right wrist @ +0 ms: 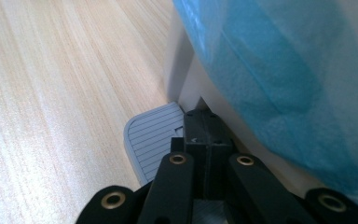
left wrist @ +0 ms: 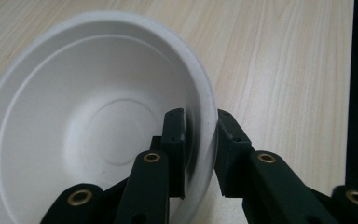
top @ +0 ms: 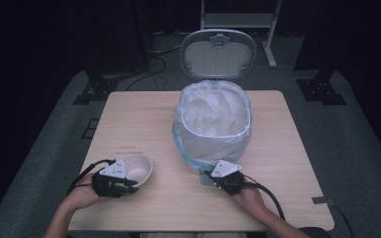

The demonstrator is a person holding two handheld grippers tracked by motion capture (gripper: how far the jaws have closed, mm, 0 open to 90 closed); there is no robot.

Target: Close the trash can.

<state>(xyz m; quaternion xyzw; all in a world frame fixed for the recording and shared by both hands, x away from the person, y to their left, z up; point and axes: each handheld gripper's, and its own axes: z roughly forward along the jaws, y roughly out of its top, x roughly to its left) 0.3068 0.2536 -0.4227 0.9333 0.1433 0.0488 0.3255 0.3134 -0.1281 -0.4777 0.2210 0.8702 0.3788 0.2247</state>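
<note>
near the front left corner of the surface [top: 144,119] i have the left hand-held gripper [left wrist: 200,140] clamped on the rim of a white bowl [top: 140,168]. in the left gripper view one jaw sits inside the bowl and the other outside, with the thin wall pinched between them. the bowl is tipped up on its edge there, its hollow facing the camera, and the pale wood grain runs behind it. from the high view the bowl lies just ahead of my left hand [top: 82,196], a little in from the front edge.

toward the middle of the surface stands a white pedal bin [top: 212,124] lined with a bluish translucent bag [right wrist: 279,70], its lid [top: 218,52] swung up and open at the back.

at the bin's front foot, right of centre along the front edge, my right hand-held gripper [right wrist: 207,126] has its jaws pressed together with nothing between them. its tips rest on the grey ribbed pedal [right wrist: 151,133], tight against the base of the bin, with the bag bulging just above. my right hand [top: 250,198] sits behind it near the front edge.
</note>
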